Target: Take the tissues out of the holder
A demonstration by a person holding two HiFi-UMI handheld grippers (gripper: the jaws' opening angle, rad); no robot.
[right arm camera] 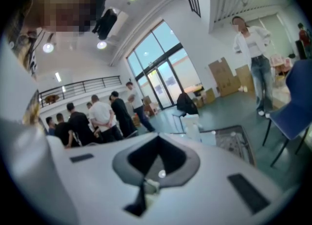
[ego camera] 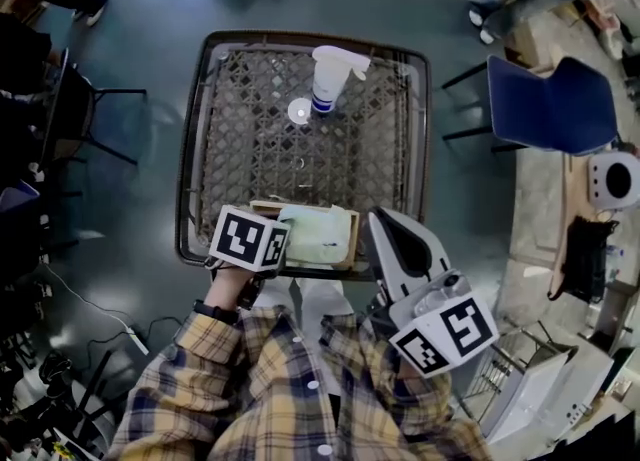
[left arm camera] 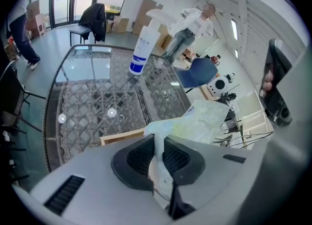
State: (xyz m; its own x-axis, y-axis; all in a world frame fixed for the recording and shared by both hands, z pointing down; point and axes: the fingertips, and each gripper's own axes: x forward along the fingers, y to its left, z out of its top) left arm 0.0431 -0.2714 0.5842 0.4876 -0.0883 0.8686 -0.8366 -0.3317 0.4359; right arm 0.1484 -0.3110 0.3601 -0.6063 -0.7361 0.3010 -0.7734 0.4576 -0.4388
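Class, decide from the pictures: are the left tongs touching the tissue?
Touching. The left gripper view shows the tissue pinched between the pads of the left tongs, with no gap on either side.

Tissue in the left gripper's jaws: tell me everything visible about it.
The pale greenish-white tissue looks like thin, soft, crumpled paper. A narrow twisted strip of it is pinched between the left gripper's jaws. The rest fans out loosely beyond them, above the light wooden holder at the near edge of the glass-topped lattice table. Whether its far end sits inside the holder can't be told.
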